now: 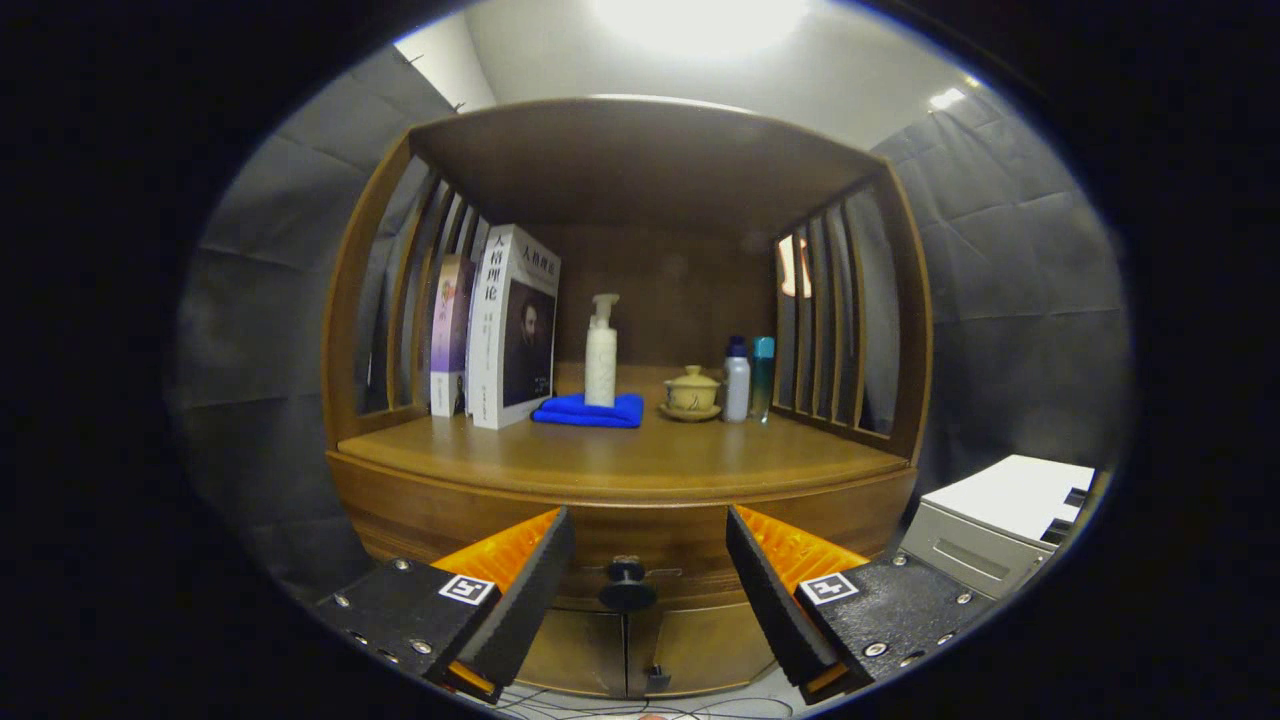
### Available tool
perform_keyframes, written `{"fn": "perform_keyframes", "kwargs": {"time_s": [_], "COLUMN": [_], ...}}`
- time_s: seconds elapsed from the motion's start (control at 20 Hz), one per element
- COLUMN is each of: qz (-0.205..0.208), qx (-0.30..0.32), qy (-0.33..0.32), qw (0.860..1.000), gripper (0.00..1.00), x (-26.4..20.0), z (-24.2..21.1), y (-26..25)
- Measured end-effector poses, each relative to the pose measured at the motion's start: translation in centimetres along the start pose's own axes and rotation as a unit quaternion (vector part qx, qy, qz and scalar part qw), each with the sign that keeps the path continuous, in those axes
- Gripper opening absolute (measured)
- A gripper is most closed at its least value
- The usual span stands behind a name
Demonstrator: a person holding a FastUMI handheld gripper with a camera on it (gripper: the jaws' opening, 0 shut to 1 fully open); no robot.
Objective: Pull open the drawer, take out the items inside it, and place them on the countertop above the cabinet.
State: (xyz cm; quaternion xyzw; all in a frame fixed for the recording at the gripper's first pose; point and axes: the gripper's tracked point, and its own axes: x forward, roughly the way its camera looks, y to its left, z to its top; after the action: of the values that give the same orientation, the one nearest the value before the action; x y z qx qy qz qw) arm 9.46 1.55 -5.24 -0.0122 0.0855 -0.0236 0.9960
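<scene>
One wooden cabinet (pixel 620 300) fills the centre; its counter (pixel 620 455) carries books (pixel 500 325), a blue cloth (pixel 590 410), a pump bottle (pixel 601 350). The drawer (pixel 640 545) sits shut, its knob (pixel 627 585) low centre between the open, empty tongs (pixel 650 570).

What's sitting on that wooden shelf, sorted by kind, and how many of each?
Books: 2
Bottles: 3, one pump bottle, two small ones
Blue cloth: 1
Lidded cup on saucer: 1
Total: 7
The gripper is open before the drawer knob.
</scene>
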Motion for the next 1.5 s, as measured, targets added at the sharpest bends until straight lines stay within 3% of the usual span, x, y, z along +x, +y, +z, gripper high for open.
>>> {"fn": "perform_keyframes", "kwargs": {"time_s": [0.55, 0.85, 1.1, 1.5], "qz": [0.019, 0.005, 0.004, 0.002], "qx": [0.002, 0.028, 0.047, 0.031], "qy": [0.091, 0.091, 0.097, 0.129], "qw": [0.996, 0.995, 0.994, 0.991], "gripper": [0.94, 0.72, 0.44, 0.4], "x": [3.5, 3.5, 3.6, 2.0], "z": [-7.8, -8.3, -8.3, -8.5], "y": [2.5, 1.5, 1.0, 0.8]}}
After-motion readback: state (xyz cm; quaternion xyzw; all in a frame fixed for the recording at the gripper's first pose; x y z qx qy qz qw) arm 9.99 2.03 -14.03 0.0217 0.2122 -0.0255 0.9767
